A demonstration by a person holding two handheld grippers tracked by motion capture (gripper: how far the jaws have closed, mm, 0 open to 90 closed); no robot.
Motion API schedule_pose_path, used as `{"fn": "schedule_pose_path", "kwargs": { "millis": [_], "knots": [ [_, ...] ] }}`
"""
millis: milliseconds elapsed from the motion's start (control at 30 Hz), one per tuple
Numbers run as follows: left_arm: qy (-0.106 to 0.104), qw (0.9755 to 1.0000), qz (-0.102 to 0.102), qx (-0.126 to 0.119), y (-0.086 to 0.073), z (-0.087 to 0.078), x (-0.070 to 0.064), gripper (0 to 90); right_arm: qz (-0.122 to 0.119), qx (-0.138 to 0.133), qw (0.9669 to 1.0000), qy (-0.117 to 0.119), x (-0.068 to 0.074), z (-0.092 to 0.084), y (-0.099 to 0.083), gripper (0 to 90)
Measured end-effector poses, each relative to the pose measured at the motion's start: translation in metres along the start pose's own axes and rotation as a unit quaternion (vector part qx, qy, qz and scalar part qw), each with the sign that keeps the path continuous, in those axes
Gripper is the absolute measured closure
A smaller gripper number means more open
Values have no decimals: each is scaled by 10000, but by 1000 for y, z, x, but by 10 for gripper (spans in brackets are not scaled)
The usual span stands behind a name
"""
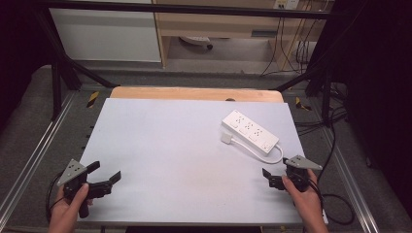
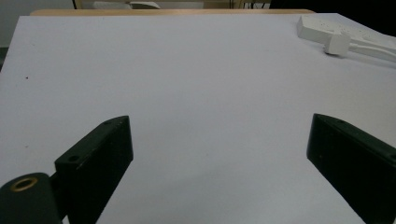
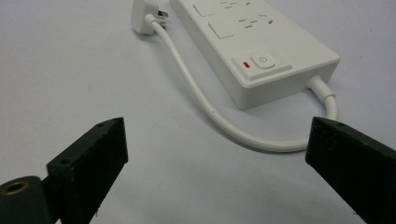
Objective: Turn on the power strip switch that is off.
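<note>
With both the left gripper (image 1: 104,176) and the right gripper (image 3: 215,154) spread wide and holding nothing, the white power strip (image 1: 250,131) lies at the table's far right, just beyond the right gripper, whose jaws could snag the looping cord (image 3: 219,119) and drag the plug (image 3: 142,16)

I see my left hand (image 1: 68,206) at seven o'clock in the high view, wrapped round the handle of the left gripper (image 1: 108,175), whose jaws stand wide apart and point toward two o'clock. My right hand (image 1: 303,194) sits at five o'clock, holding the right gripper (image 1: 266,177); its jaws are spread wide too, aimed toward ten o'clock. Both forearms enter from six o'clock.
</note>
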State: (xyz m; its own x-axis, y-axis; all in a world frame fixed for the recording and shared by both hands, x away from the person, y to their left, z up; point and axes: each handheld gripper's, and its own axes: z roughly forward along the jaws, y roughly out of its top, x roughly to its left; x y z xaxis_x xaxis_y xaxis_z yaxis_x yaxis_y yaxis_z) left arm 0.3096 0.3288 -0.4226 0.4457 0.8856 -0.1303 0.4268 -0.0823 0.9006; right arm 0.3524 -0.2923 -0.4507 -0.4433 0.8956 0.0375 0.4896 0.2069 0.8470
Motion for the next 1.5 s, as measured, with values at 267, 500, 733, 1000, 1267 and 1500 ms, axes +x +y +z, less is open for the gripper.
{"fn": "schedule_pose_path", "kwargs": {
  "millis": [267,500,733,1000,1267,1500],
  "knots": [
    [-63,10000,-14,-32,0,-1,0,68,149,-107,9996,234,-1,-3,2,59],
    [-71,10000,-60,-3,0,0,-2,52,222,-240,9990,297,1,-8,6,29],
    [-41,10000,-74,-13,0,0,-1,52,365,-452,9974,420,5,-16,13,30],
    [-89,9999,-66,-16,0,-2,-1,52,395,-635,9961,469,12,-25,26,29],
    [-183,9998,-69,12,0,1,-2,51,358,-742,9954,490,16,-27,42,31],
    [-215,9998,-12,31,0,0,-4,51,291,-823,9953,408,14,-30,53,32]
  ]
}}
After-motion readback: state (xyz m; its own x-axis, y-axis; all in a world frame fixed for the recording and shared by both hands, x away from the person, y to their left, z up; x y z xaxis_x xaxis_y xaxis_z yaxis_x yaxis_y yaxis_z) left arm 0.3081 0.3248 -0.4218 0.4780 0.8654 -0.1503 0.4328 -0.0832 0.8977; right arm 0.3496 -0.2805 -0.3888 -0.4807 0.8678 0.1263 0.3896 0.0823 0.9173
